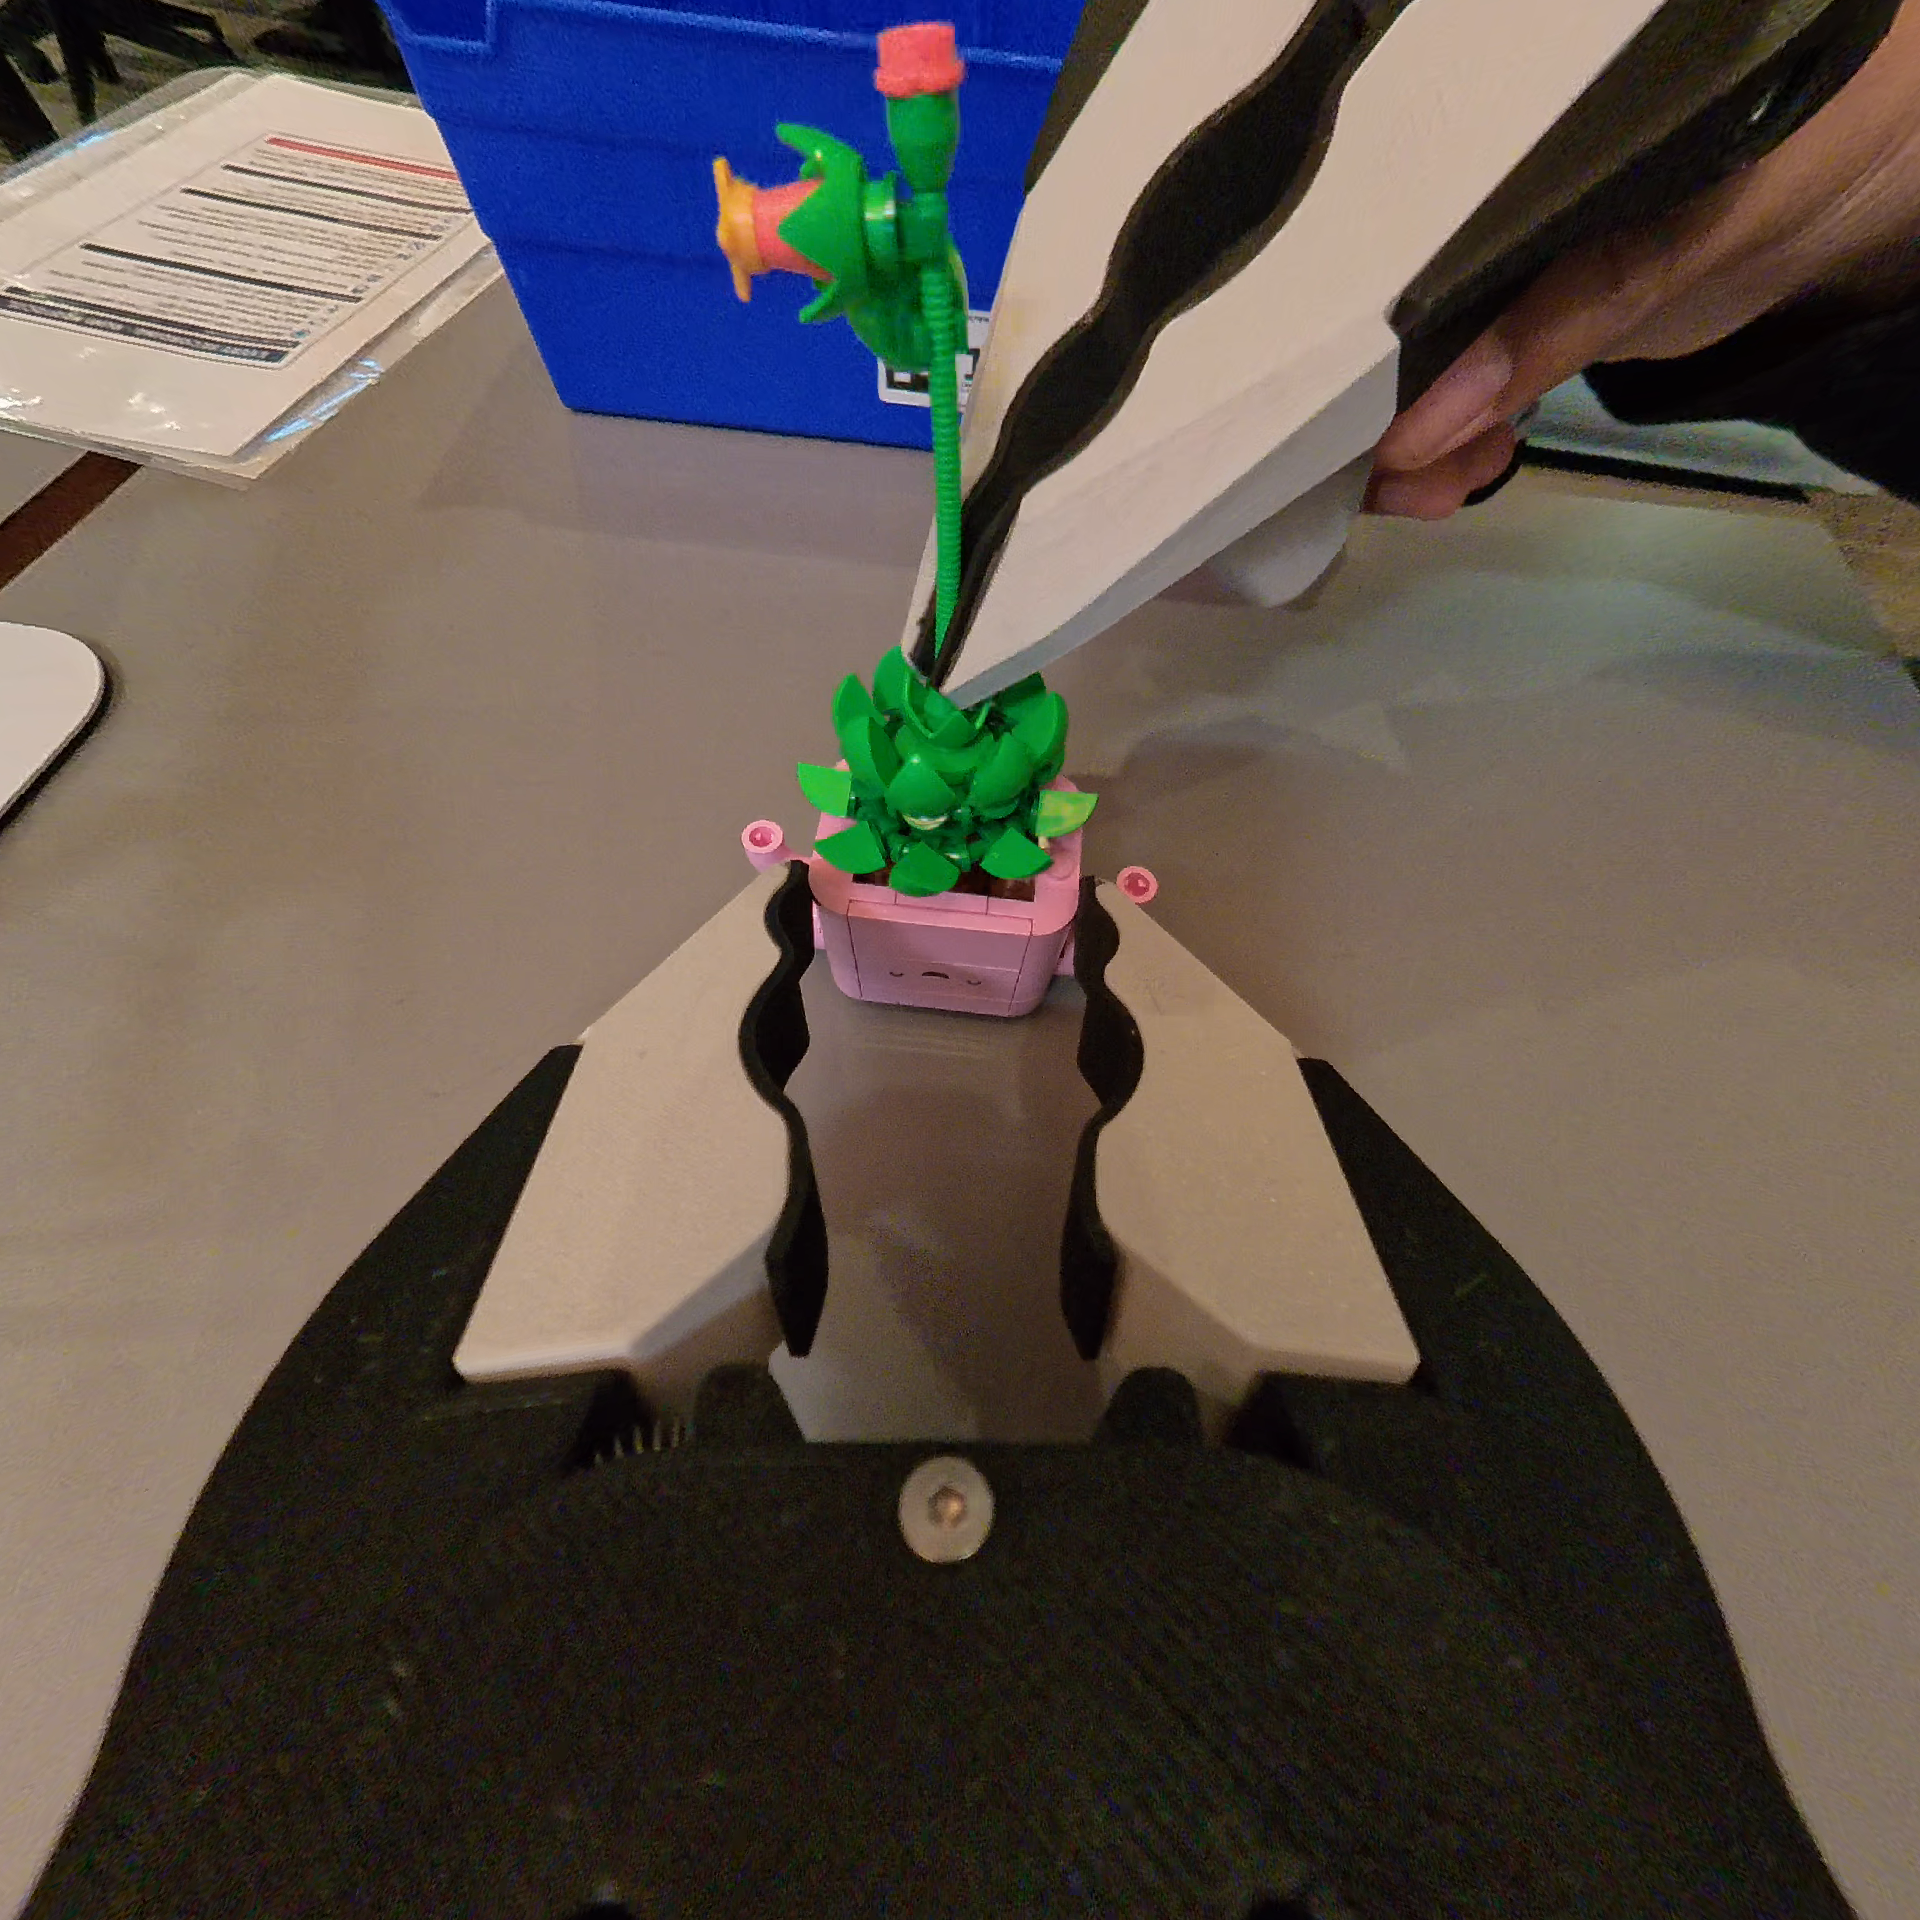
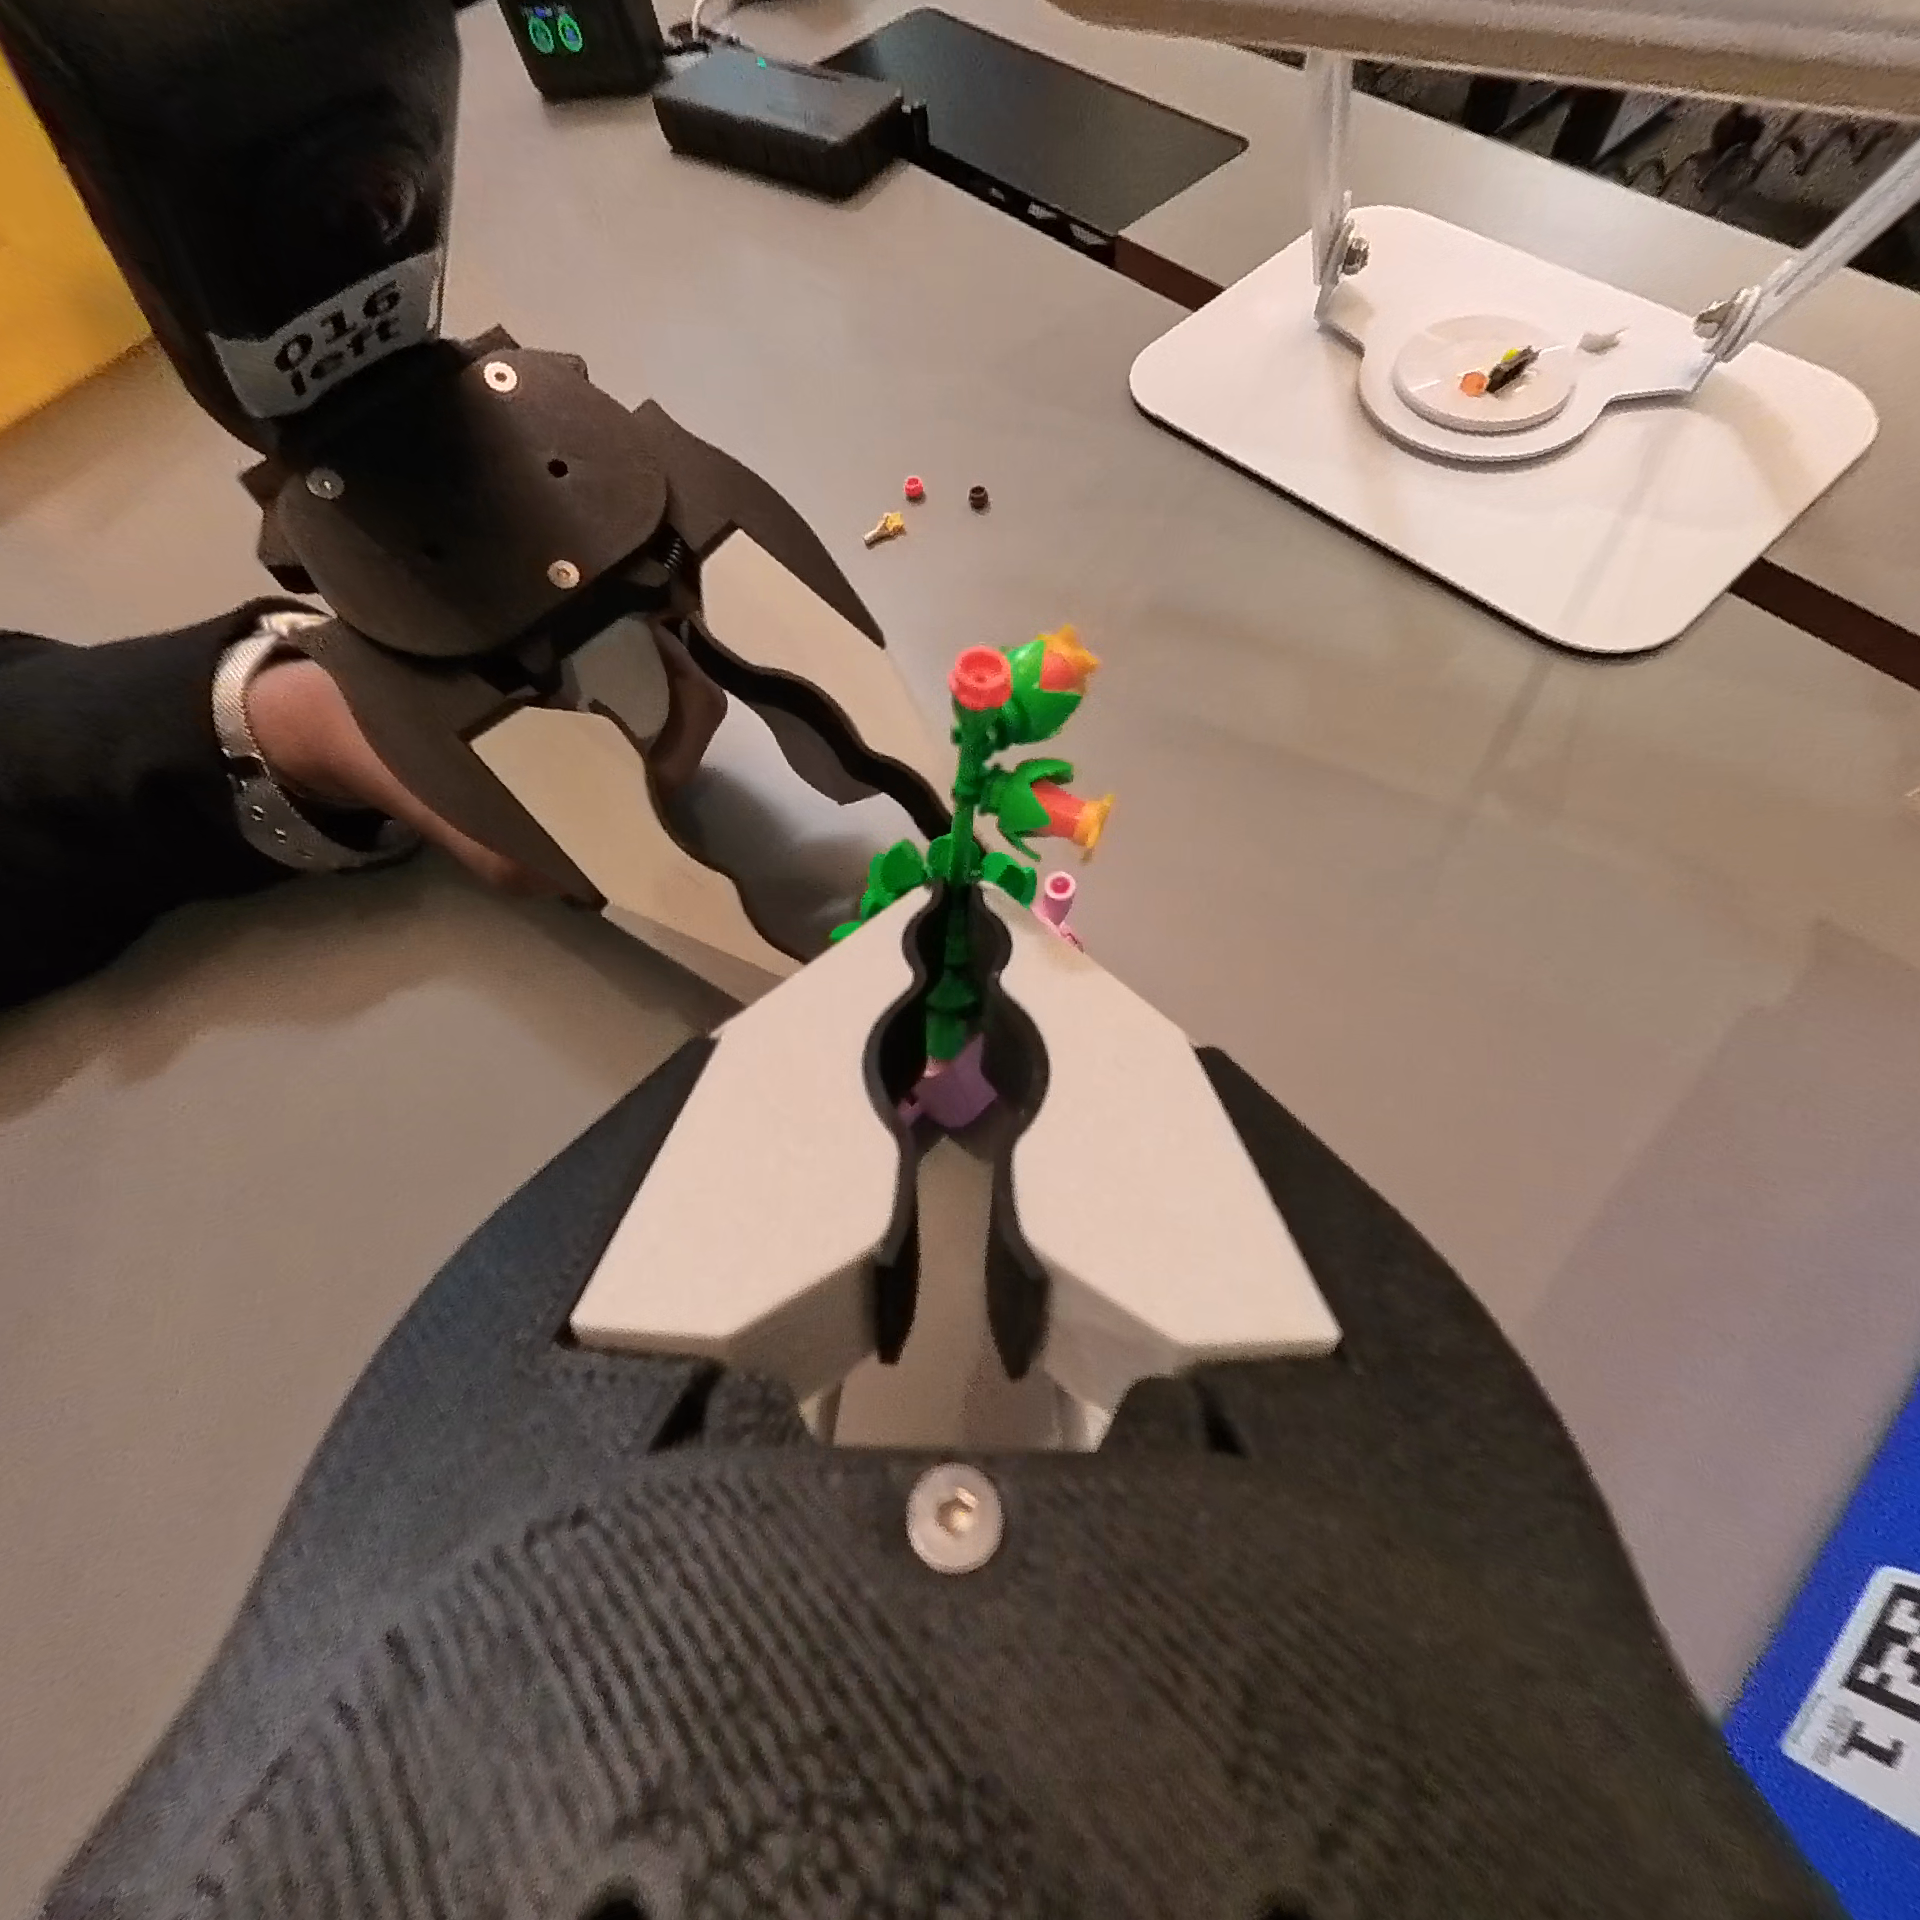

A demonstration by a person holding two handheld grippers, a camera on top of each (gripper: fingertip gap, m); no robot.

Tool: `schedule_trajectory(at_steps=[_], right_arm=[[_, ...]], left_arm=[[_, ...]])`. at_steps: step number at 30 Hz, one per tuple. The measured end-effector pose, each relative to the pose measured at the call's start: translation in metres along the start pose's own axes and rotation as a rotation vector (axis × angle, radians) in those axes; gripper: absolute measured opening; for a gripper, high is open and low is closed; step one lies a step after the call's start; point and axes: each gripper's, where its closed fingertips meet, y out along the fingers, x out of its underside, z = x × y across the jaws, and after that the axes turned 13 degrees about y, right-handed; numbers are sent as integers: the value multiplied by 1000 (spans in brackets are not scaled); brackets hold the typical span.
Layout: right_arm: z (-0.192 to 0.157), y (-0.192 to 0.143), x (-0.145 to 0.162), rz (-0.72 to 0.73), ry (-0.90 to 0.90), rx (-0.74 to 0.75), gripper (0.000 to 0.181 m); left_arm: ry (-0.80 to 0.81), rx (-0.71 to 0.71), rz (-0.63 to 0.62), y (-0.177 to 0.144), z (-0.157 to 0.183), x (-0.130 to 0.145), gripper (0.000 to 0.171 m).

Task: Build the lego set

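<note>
Lego plant in pink pot on grey table | left claw clamps pot sides | right claw pinches green flower stem just above leaves (blue bin behind) | loose bits farther off

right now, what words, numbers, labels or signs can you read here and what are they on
I don't quote writing; these things bear it.
White band on the left claw's handle: short print, legible.
Sheet in a clear sleeve beside the blue bin: lines of print, too small to read.
Square code sticker on the bin: pattern and tiny print, unreadable.
Small black box with a green screen: too small to read.
Pot: a drawn face, no words.
</note>
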Motion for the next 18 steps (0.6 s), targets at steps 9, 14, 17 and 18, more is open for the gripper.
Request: schedule_trajectory(at_steps=[9, 14, 17, 18], right_arm=[[-4, 0, 2, -78, -150, 98, 0], [-5, 1, 1, -106, -208, 124, 0], [-2, 1, 1, -125, -232, 145, 0], [-3, 1, 0, -124, -228, 141, 1]], left_arm=[[1, 3, 1, 0, 0, 0, 49], [-2, 4, 1, 0, 0, 0, 49], [-8, 4, 0, 0, 0, 0, 49], [-10, 5, 1, 0, 0, 0, 49]])
